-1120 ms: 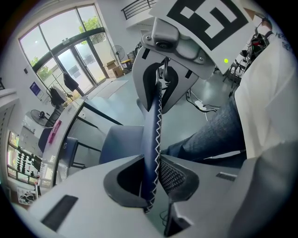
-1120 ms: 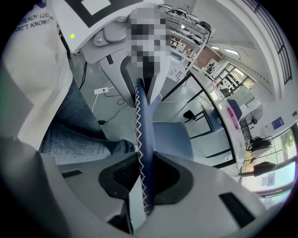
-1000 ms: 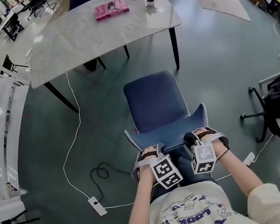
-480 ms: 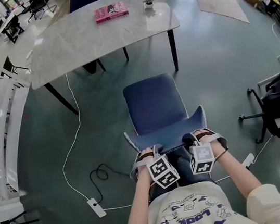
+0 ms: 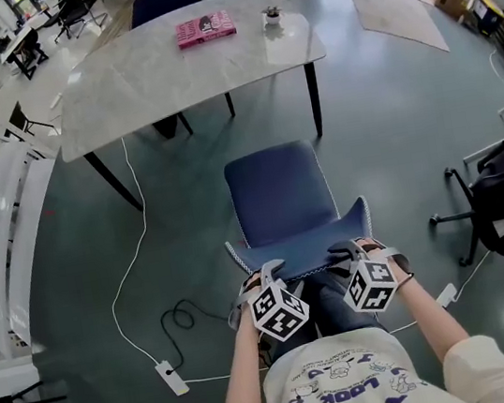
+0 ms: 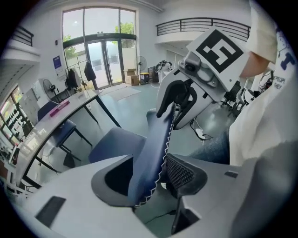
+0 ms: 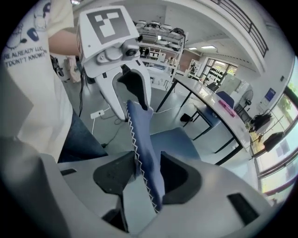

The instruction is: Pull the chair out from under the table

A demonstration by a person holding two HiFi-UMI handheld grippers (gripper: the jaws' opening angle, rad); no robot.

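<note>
Opening, the left gripper and right gripper release the chair backrest standing between their jaws

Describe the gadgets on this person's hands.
The left gripper and right gripper are pale grey plastic, each topped by a white cube with black square markers. Dark textured pads line the jaws, now opening around the blue chair back. Sleeves are cream.

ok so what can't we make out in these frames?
- Chair legs: head view, hidden under the chair itself.
- Small object on the table: head view, too small to identify.
- Pink book cover print: head view, too small to read.
- Left gripper and right gripper jaws: head view, covered by their marker cubes; the gripper views show both opening, backrest edge between them.
</note>
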